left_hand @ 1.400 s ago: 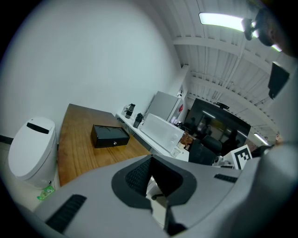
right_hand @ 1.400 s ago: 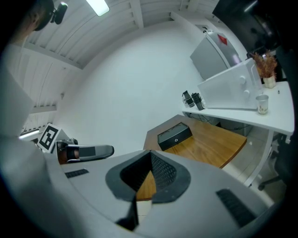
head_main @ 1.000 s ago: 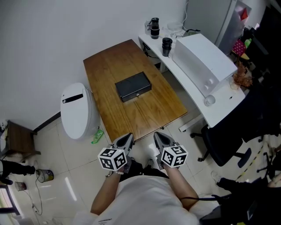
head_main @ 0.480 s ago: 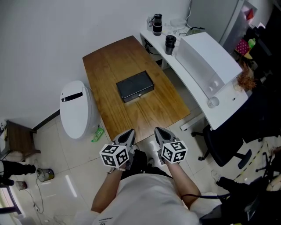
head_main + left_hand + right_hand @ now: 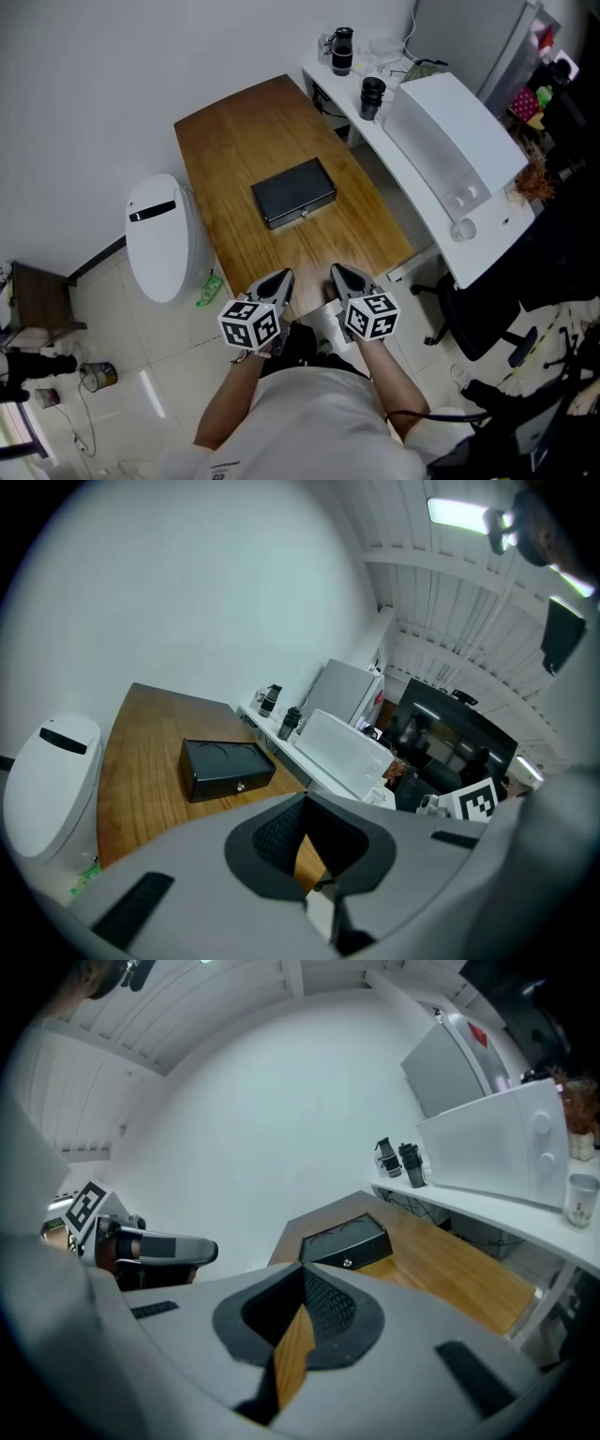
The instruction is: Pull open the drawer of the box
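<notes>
Both hand-held grippers have come nearer to the near edge of the worktop (image 5: 234,141) since the earlier frame. They are side by side, and the black box (image 5: 293,192) now sits a little closer in front of them. The left hand-held gripper (image 5: 279,277) has its jaws together with nothing between them. The right hand-held gripper (image 5: 338,273) is closed and empty in the same way. I judge they are kept so because nothing needs holding during the approach. The box lies in the middle of the worktop, well apart from both. Its drawer front (image 5: 302,215), with a small knob, looks fully pushed in, so the pull is not yet begun. This front faces the person, which should make a straight pull back possible.
</notes>
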`<state>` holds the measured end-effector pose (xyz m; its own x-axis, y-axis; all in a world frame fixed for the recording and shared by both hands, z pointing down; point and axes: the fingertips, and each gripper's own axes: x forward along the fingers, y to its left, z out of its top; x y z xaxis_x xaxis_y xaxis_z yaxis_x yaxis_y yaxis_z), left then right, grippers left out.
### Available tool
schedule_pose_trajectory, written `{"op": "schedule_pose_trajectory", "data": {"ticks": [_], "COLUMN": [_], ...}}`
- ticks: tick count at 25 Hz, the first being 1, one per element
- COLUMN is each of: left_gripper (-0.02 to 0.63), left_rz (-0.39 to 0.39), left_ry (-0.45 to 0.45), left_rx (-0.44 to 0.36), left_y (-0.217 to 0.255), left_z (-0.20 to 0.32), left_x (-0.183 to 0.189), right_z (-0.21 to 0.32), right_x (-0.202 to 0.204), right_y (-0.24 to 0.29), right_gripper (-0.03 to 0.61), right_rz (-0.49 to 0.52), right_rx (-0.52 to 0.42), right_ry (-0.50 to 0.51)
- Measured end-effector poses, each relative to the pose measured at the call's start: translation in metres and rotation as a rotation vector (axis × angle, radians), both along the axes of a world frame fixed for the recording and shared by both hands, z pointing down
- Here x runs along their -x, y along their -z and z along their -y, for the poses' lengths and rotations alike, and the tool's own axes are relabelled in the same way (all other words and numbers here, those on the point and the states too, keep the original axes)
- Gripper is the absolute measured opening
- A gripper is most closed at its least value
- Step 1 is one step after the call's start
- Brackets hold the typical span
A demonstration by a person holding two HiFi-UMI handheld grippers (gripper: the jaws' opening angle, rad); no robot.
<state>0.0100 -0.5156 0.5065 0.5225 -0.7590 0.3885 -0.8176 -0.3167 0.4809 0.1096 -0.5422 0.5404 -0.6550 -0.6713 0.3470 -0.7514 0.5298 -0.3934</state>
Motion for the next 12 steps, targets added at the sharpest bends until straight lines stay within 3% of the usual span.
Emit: {"op": "schedule_pose_trajectory", "data": {"ticks": [11,12], "left_gripper": [0.002,0.002], "left_rz": [-0.011,-0.008], "left_ry": [-0.023,-0.029], "left_rx": [0.058,0.064], "left_y": [-0.021,-0.024], "left_z": [0.035,0.037], "left_x": [0.017,0.017], "right_z": [0.041,0.044], "right_x": [0.022,0.025], "right_y": [-0.012,-0.014], "right_gripper": [-0.012,0.014], "right_rz": [-0.012,-0.011], "right_rx": [0.025,0.029], "right_ry": [0.0,0.003]}}
